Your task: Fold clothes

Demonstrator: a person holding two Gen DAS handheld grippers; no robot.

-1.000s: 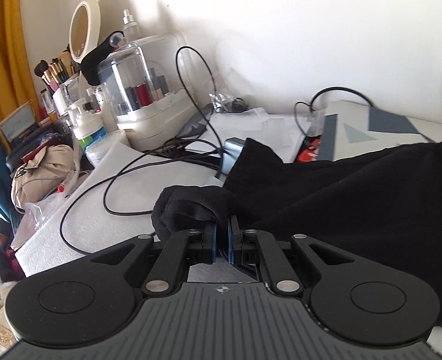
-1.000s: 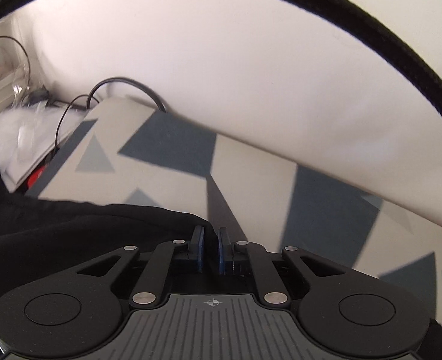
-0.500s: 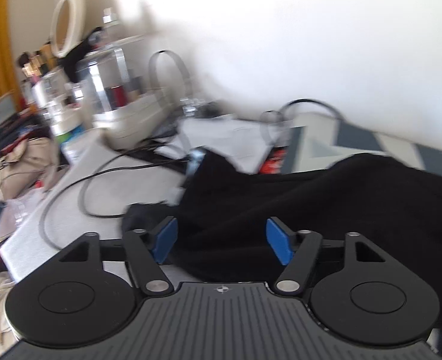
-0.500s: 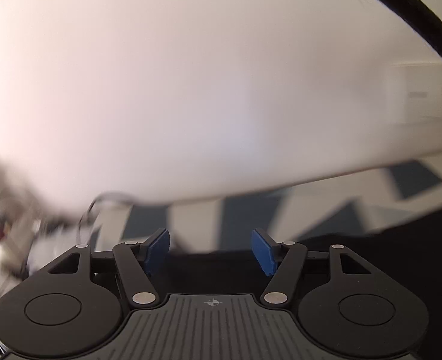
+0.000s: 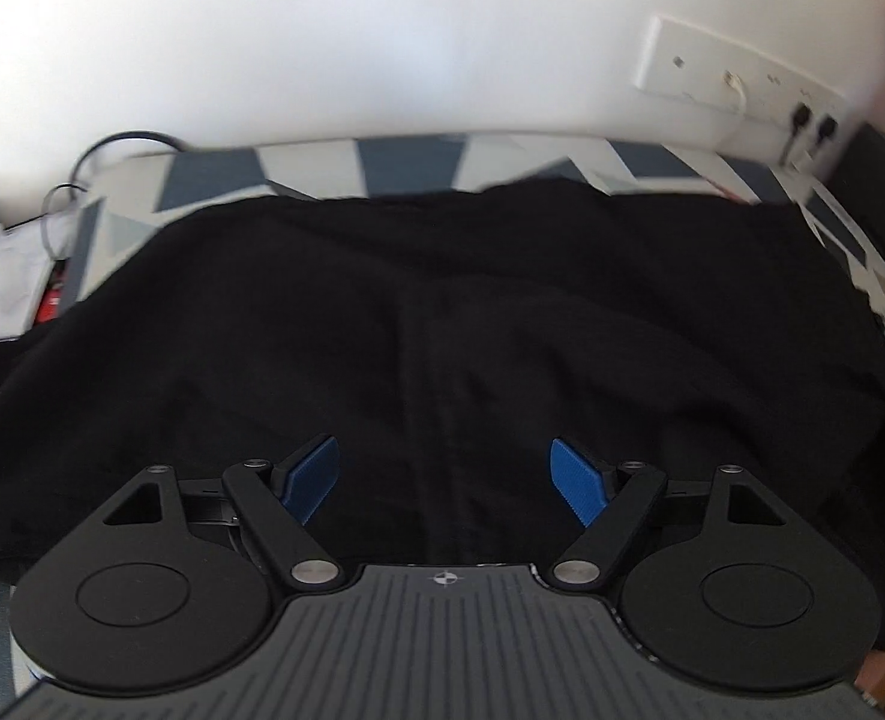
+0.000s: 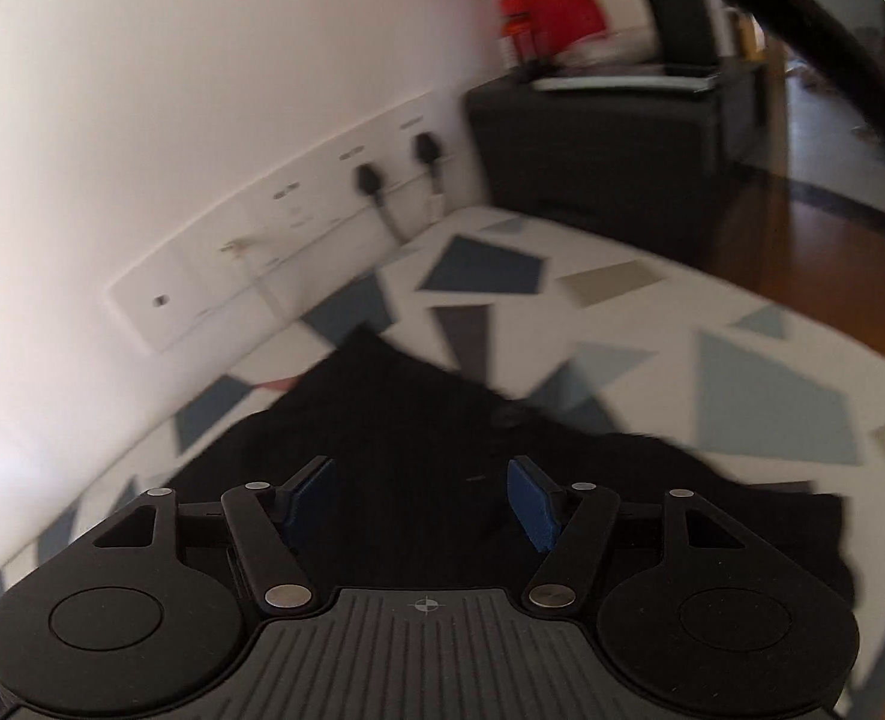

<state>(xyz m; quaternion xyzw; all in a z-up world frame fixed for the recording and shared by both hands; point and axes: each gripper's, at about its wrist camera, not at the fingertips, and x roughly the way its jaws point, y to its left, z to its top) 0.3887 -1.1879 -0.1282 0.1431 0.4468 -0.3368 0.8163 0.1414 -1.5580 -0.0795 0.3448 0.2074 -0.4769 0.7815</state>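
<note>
A black garment (image 5: pixel 442 312) lies spread over a table covered with a triangle-patterned cloth (image 5: pixel 418 162). My left gripper (image 5: pixel 445 477) hovers over its near middle, jaws still opening, blue pads apart and nothing pinched between them. In the right wrist view one corner of the same black garment (image 6: pixel 418 420) points toward the wall. My right gripper (image 6: pixel 421 501) is above that part, its jaws also opening and holding nothing.
A white wall with a socket strip (image 5: pixel 742 75) and plugged-in black plugs (image 6: pixel 370 180) runs behind the table. Cables and papers (image 5: pixel 16 264) lie at the left. A dark cabinet (image 6: pixel 592 144) with a red object (image 6: pixel 556 6) stands beyond the table's right end.
Both grippers were shut on the black fabric a second ago and have let go. Both have swung right, away from the cosmetics clutter, and now look over the spread garment.
</note>
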